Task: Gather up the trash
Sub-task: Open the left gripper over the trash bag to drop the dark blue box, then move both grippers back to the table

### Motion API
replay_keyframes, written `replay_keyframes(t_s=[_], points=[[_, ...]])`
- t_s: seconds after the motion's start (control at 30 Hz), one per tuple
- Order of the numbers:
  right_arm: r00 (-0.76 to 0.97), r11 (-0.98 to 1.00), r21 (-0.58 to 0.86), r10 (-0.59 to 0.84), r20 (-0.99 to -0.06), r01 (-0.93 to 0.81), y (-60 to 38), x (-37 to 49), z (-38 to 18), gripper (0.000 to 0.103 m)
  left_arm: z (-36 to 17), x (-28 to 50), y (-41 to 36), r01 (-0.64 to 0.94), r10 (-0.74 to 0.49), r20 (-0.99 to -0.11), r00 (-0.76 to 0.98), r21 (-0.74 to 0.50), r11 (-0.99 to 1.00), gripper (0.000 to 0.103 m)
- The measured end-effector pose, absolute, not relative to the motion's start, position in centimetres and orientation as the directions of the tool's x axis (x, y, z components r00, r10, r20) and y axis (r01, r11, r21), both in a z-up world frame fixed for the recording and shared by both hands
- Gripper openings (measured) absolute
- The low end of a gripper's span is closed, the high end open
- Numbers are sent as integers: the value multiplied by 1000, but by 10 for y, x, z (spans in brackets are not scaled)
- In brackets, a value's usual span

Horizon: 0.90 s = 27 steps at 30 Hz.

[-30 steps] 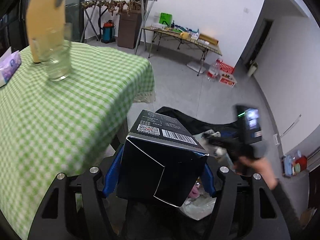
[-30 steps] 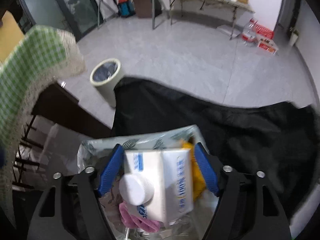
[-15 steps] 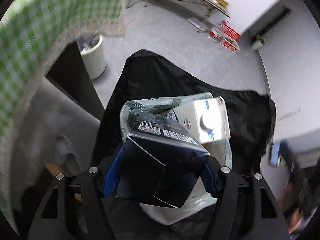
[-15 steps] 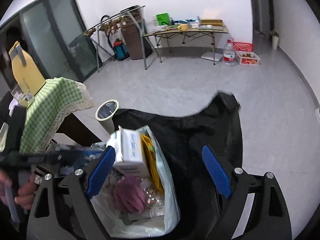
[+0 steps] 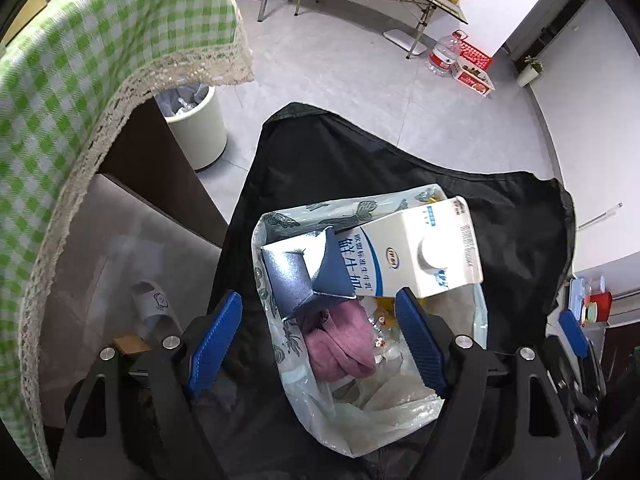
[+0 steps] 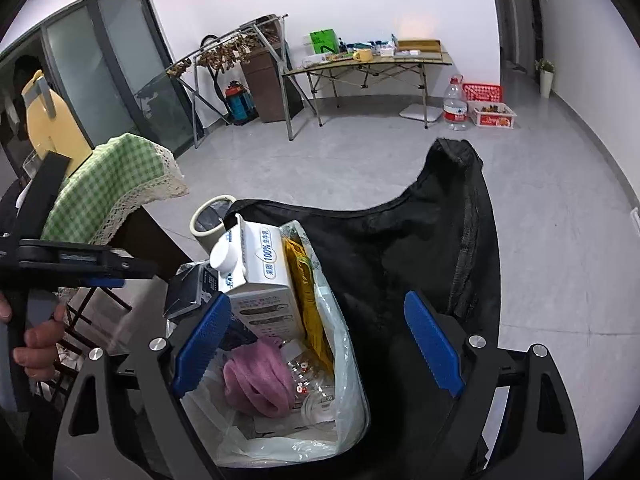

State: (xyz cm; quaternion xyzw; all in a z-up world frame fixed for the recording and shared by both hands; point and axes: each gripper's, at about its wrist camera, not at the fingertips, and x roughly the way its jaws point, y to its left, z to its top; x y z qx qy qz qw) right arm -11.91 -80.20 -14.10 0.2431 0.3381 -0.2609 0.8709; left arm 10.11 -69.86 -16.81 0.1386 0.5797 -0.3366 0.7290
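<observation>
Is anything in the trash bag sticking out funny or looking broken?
Yes. The dark box lies tilted on top with its end flap torn open, and the milk carton leans slanted across the plastic bag's rim instead of sitting down inside. Nothing looks spilled.

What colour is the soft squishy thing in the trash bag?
Pinkish purple cloth, clearest in the right wrist view.
</observation>
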Motion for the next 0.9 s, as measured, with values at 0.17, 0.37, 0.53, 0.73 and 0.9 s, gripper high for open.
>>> replay_keyframes(t_s=[0.17,0.37,0.53,0.73,0.9], points=[[609,711,254,-298,-735,655,-800,-121,-138,85,-152,88,-677,677,-372,-923,103,-209,706,77],[614,713,244,-319,-722,657,-787,-120,-116,85,-119,70,-649,738,-443,-887,131,-211,641,82],[636,740,227,-330,-698,633,-769,-116,-92,85,-70,63,-607,753,-526,-832,175,-231,616,85],[674,765,237,-323,-664,599,-749,-106,-64,85,-22,60,-528,720,-589,-757,283,-238,652,90],[710,796,232,-316,-629,559,-719,-87,-39,85,6,65,-459,663,-581,-697,420,-202,721,92]])
